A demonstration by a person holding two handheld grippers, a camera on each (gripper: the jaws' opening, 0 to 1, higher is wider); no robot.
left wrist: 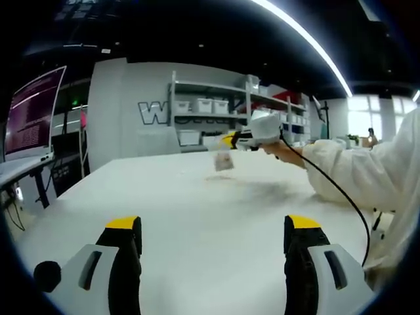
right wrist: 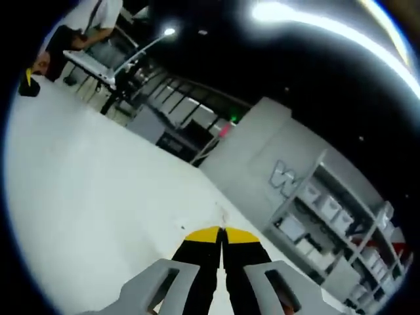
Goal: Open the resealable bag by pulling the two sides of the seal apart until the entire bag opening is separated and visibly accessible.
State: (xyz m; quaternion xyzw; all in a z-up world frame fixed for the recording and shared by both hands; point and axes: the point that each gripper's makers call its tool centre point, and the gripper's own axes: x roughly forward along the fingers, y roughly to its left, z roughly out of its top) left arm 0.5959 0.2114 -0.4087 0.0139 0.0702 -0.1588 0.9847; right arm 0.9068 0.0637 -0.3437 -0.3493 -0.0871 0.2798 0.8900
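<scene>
In the left gripper view the left gripper (left wrist: 213,239) hovers low over the near part of a white table (left wrist: 197,210), its two yellow-tipped black jaws spread wide with nothing between them. Far across the table, to the right, the right gripper (left wrist: 230,140) is held up above the surface by a hand (left wrist: 279,149) in a white sleeve (left wrist: 357,174), with a black cable (left wrist: 341,193) trailing back along the arm. A small clear resealable bag (left wrist: 224,161) hangs from that gripper's tips, its lower edge just above the tabletop; it is too small and blurred to tell whether the seal is parted. Behind the table stand white shelves (left wrist: 216,108) with storage bins, and a lit monitor (left wrist: 33,111) stands at the far left. In the right gripper view the right gripper (right wrist: 222,237) shows its jaws pressed almost together, pinching a thin transparent edge of the bag (right wrist: 224,216), which is barely visible rising from the tips. A person (right wrist: 82,26) stands at the far end of the table, by a desk.
</scene>
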